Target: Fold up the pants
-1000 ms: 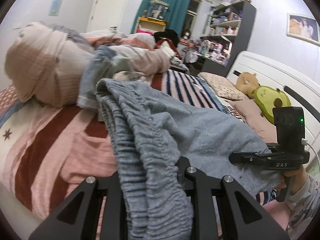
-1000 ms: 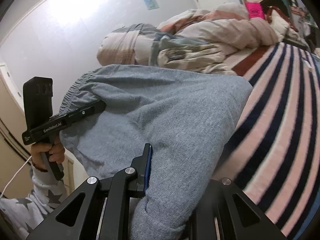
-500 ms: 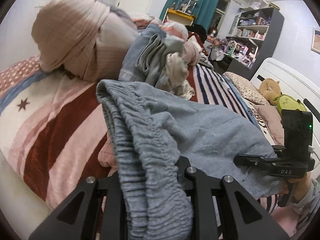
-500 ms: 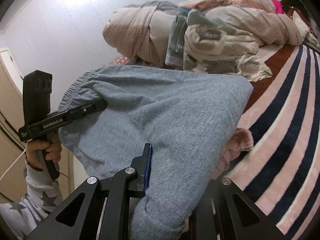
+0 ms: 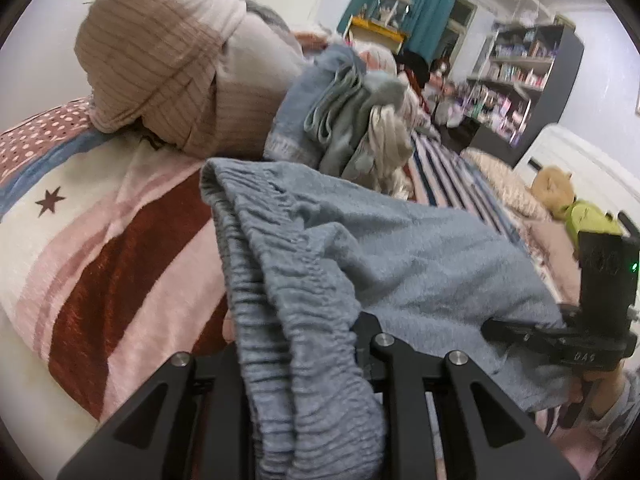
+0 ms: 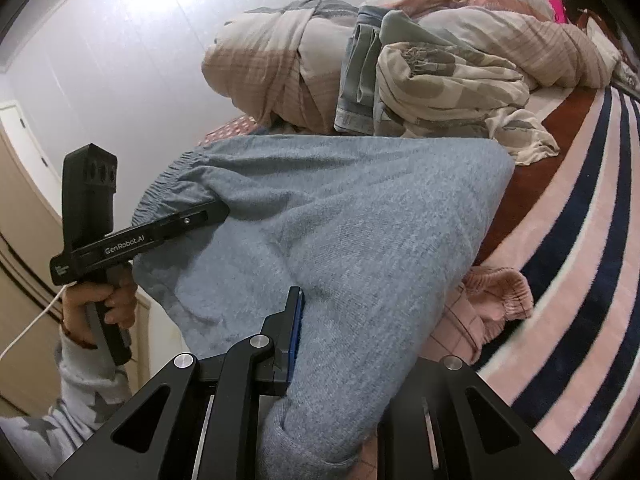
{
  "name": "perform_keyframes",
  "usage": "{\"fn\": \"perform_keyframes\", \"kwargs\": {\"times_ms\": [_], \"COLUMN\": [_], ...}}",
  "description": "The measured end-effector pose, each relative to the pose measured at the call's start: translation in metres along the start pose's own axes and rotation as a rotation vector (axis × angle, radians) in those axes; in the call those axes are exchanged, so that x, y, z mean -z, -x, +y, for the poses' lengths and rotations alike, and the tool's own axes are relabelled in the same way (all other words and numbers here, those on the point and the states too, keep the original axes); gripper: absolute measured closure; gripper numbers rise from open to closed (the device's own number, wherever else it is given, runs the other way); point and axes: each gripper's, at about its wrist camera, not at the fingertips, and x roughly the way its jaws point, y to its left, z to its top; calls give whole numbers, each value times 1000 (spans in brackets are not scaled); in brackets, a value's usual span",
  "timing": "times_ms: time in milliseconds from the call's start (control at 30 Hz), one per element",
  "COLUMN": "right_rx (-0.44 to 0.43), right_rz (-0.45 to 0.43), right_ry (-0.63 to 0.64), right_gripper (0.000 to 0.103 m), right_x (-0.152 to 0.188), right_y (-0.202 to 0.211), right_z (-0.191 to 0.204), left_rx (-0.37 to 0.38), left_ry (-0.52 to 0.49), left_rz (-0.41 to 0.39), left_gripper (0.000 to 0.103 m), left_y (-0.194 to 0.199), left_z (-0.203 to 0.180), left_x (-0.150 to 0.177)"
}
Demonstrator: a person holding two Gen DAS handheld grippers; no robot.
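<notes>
Grey-blue knit pants with a gathered elastic waistband hang stretched between my two grippers just above the bed. My left gripper is shut on the waistband; it shows from the side in the right wrist view. My right gripper is shut on the other edge of the pants; it shows in the left wrist view. The far fold of the pants reaches toward the clothes pile.
A striped pink, red and navy blanket covers the bed. A pile of rolled bedding and clothes lies just beyond the pants. A pink garment lies under them. A plush toy sits by the headboard.
Both grippers have carried the pants forward and lower toward the clothes pile, which looms larger now. The pink garment under the pants has come into view. Both grips are unchanged.
</notes>
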Motion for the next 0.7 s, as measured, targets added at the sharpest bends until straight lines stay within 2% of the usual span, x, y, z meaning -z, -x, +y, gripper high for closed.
{"fn": "perform_keyframes", "kwargs": {"times_ms": [67, 133, 233, 367, 500, 600, 700], "right_rx": [6, 4, -1, 3, 54, 105, 142], "right_rz": [22, 37, 53, 53, 26, -17, -51], "right_ry": [-10, -19, -30, -28, -2, 11, 24], "right_gripper": [92, 86, 85, 82, 79, 78, 78], "right_x": [3, 6, 11, 14, 14, 12, 9], "right_y": [-6, -9, -11, -6, 9, 27, 37], "right_z": [-2, -5, -8, -10, -9, -9, -8], "left_rx": [-14, -24, -59, -118, -180, -121, -80], "left_ry": [5, 18, 26, 1, -26, -30, -59], "left_rz": [21, 30, 18, -21, -125, -154, -122], "left_gripper": [78, 73, 58, 56, 55, 55, 55], "left_y": [-8, -13, -10, 5, 38, 52, 48], "left_z": [3, 8, 10, 7, -1, -6, -14], "left_x": [1, 3, 4, 1, -6, -10, -8]}}
